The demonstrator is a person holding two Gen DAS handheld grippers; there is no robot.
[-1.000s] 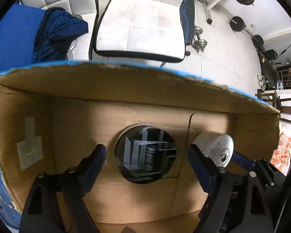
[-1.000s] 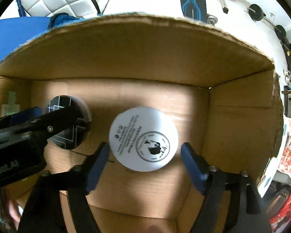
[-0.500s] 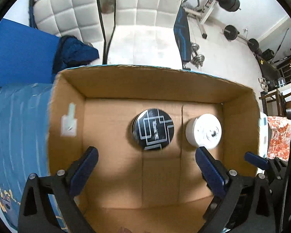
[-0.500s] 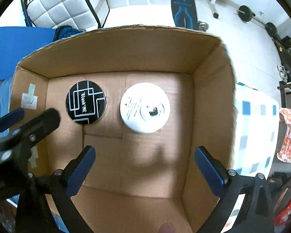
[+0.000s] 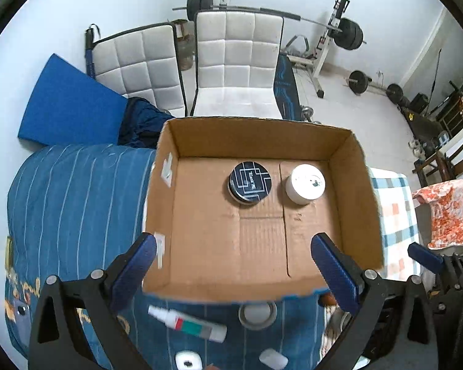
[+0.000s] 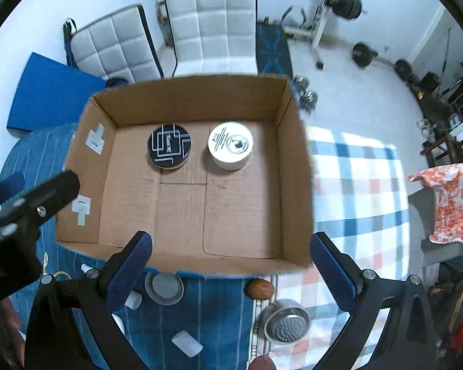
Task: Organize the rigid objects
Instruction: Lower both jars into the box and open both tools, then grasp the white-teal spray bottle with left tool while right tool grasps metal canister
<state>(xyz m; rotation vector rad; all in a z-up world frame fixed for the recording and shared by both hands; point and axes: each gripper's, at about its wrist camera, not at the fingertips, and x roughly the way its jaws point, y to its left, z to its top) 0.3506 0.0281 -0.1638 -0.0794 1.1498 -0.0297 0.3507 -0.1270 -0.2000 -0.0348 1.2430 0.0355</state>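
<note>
An open cardboard box [image 5: 342, 166] [image 6: 288, 166] sits on a blue striped bedcover. A round black tin [image 5: 250, 182] [image 6: 169, 146] and a round white jar [image 5: 305, 183] [image 6: 230, 145] stand side by side at the box's far wall. My left gripper [image 5: 231, 262] is open and empty above the box's near edge. My right gripper [image 6: 231, 262] is open and empty, also above the near edge. In front of the box lie a white tube [image 5: 186, 323], a grey round lid [image 5: 257, 314] [image 6: 164, 286], a brown nut [image 6: 259, 289], a metal cup [image 6: 287, 323] and small white blocks [image 6: 186, 343].
A checked cloth [image 6: 358, 191] covers the surface right of the box. Two white chairs [image 5: 237, 74] stand behind it, with a blue mat [image 5: 68, 108] at the left and gym weights [image 5: 348, 34] at the back right. An orange patterned cloth [image 5: 447, 212] hangs at the right.
Both grippers have pulled back up and out of the box, leaving the black tin and the white jar standing inside. The objects in front of the box have come into view.
</note>
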